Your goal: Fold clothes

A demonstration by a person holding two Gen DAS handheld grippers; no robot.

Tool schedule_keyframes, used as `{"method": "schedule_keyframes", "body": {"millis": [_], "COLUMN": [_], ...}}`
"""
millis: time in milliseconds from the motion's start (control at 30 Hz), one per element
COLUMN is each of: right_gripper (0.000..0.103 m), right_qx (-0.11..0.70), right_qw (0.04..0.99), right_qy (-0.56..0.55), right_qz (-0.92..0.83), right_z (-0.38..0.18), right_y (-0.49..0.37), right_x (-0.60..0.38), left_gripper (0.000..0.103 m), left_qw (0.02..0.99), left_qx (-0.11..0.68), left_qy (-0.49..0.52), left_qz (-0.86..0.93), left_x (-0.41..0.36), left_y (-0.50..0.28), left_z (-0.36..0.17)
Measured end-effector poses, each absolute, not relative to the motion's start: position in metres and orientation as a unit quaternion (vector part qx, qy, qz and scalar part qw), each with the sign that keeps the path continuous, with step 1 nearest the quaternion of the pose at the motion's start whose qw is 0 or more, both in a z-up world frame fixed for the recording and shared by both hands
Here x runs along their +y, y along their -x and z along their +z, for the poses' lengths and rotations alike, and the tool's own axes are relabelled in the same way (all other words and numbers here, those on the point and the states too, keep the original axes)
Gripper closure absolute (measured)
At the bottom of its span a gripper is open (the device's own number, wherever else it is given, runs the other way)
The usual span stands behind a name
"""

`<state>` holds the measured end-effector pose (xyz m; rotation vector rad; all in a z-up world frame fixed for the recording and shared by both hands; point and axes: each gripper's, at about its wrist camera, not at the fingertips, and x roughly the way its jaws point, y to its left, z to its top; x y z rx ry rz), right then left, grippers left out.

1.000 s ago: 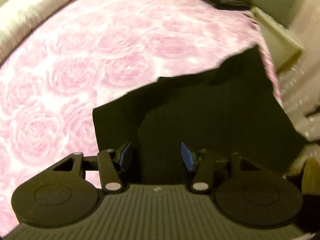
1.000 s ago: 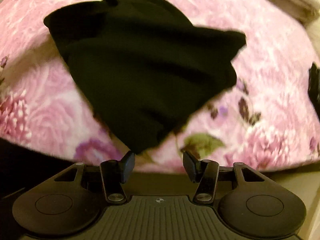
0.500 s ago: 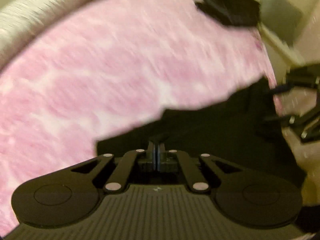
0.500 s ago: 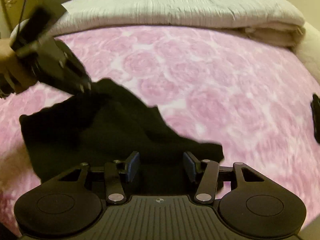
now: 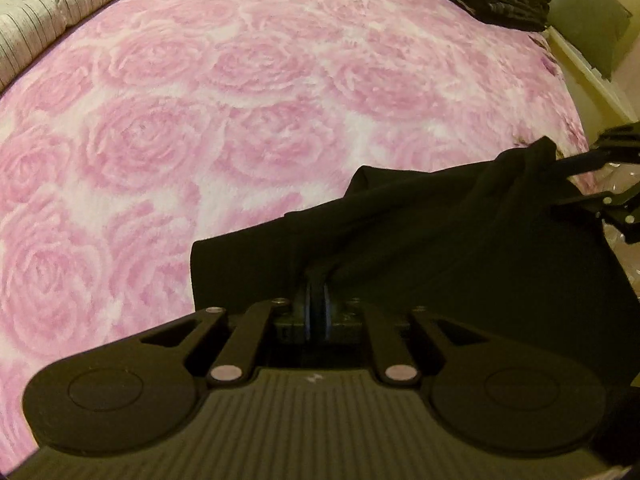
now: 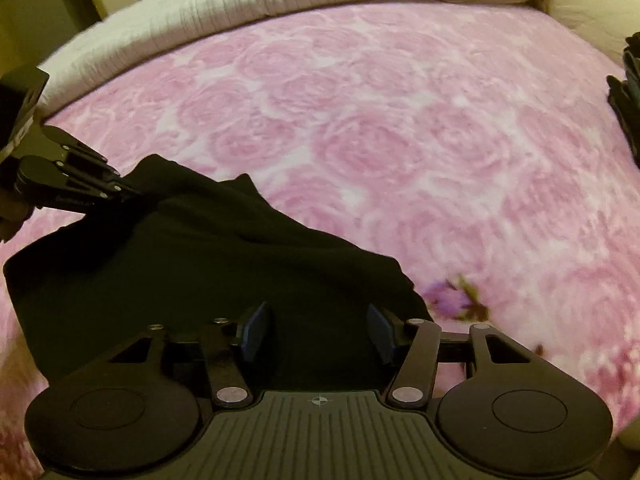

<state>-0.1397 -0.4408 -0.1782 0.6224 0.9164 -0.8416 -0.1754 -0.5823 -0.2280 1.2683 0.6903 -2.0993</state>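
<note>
On pink blanket (image 5: pixel 240 120): black garment (image 5: pixel 440 240).

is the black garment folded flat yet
No: the black garment is bunched and creased, one edge pinched up off the pink blanket.

Rumpled black garment (image 5: pixel 460 248) on pink bedspread (image 5: pixel 240 120)

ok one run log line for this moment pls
left hand-held gripper: pinching black garment, jaws opening slightly | right hand-held gripper: opening, over garment, not gripping | surface: pink rose blanket
</note>
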Motion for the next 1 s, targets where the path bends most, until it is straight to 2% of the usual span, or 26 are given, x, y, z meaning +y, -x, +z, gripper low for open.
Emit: {"method": "schedule_keyframes", "body": {"millis": [200,367,467,533,633,767,867,900,933,967,1000], "right_gripper": [0.048,0.048,0.048,0.047,0.045,0.043,0.043,0.050,0.071,0.079,0.095], "right_qx": [0.385,0.380,0.373,0.376,0.341,0.303,0.256,0.239,0.225,0.220,0.216], "right_qw": [0.797,0.751,0.749,0.737,0.713,0.738,0.723,0.713,0.704,0.704,0.704], "right_qy": [-0.256,-0.323,-0.325,-0.331,-0.398,-0.388,-0.455,-0.482,-0.504,-0.510,-0.517], "right_qz": [-0.390,-0.433,-0.441,-0.454,-0.466,-0.461,-0.453,-0.450,-0.446,-0.441,-0.436], "right_z": [-0.154,-0.198,-0.199,-0.197,-0.193,-0.177,-0.189,-0.198,-0.204,-0.205,-0.206], "right_y": [0.120,0.145,0.164,0.174,0.199,0.203,0.210,0.213,0.215,0.218,0.221], "right_x": [-0.434,-0.451,-0.448,-0.445,-0.447,-0.444,-0.456,-0.462,-0.467,-0.469,-0.472], "left_gripper": [0.095,0.096,0.096,0.096,0.096,0.095,0.096,0.096,0.096,0.096,0.096], "left_qw": [0.289,0.253,0.250,0.250,0.257,0.278,0.279,0.279,0.278,0.279,0.278], "left_qx": [0.231,0.220,0.215,0.216,0.228,0.237,0.241,0.240,0.239,0.236,0.229], "left_qy": [-0.435,-0.480,-0.493,-0.494,-0.501,-0.492,-0.497,-0.502,-0.505,-0.507,-0.509], "left_qz": [-0.821,-0.811,-0.805,-0.804,-0.794,-0.790,-0.785,-0.783,-0.781,-0.781,-0.782], "left_x": [-0.567,-0.569,-0.574,-0.575,-0.577,-0.576,-0.574,-0.573,-0.573,-0.572,-0.570], "left_y": [0.179,0.209,0.217,0.216,0.213,0.208,0.211,0.212,0.214,0.217,0.220], "left_z": [-0.186,-0.221,-0.243,-0.242,-0.236,-0.223,-0.225,-0.227,-0.229,-0.229,-0.226]}}
